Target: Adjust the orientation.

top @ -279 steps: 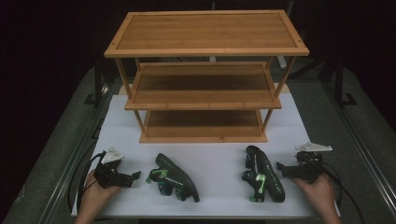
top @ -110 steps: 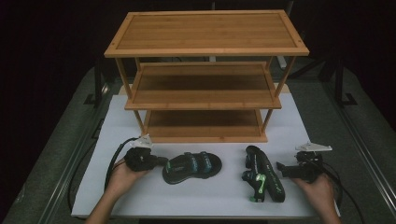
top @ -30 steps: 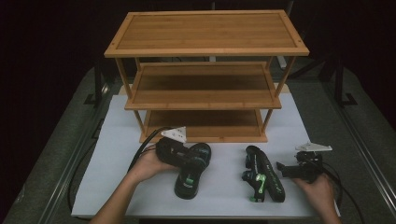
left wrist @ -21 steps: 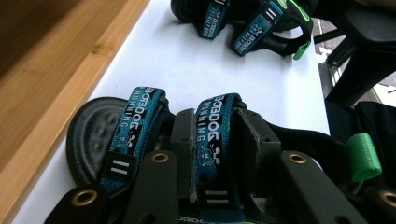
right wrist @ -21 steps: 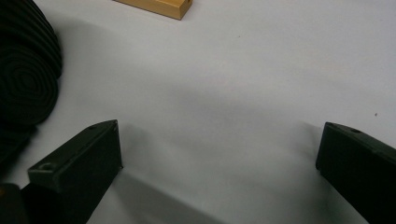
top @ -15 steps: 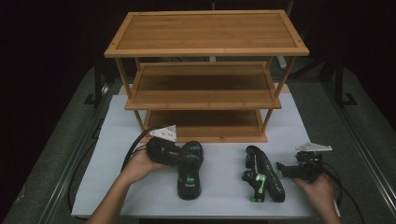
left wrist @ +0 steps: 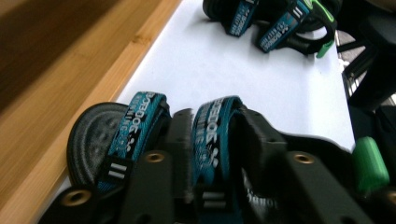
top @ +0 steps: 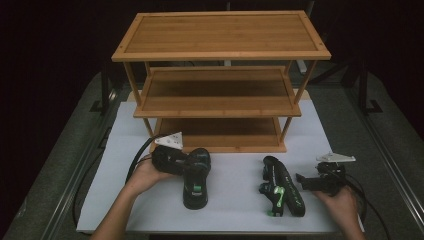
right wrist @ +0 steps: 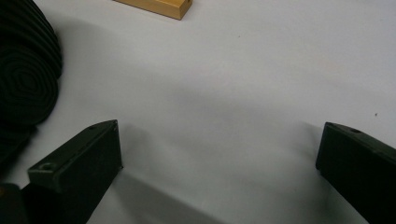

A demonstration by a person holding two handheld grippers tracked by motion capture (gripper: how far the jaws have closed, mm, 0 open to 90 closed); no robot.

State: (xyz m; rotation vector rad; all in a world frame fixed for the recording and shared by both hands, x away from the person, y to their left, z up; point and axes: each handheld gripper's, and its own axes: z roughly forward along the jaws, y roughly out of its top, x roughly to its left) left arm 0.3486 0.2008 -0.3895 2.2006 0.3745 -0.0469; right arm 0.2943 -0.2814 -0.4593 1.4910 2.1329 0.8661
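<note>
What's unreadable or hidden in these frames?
- Left sandal, left gripper view: strap lettering blurred; heel cut off by the bottom edge.
- Rack's bottom shelf, high view: rear shadowed under the middle shelf.
- Right sandal, high view: lying on its side, footbed hidden; strap text too small.

The high view looks forward and down over the whole white tabletop (top: 235, 210) and wooden rack (top: 220, 80). The left gripper view sits very close along the rack's front edge, sharing the farther sandal (left wrist: 280, 23). The right gripper view skims low over the tabletop, probably catching the rack's corner (right wrist: 159, 7).

Two black sandals (top: 196, 177) (top: 282, 187) (teal-strapped) lie before shelf (top: 220, 107).
</note>
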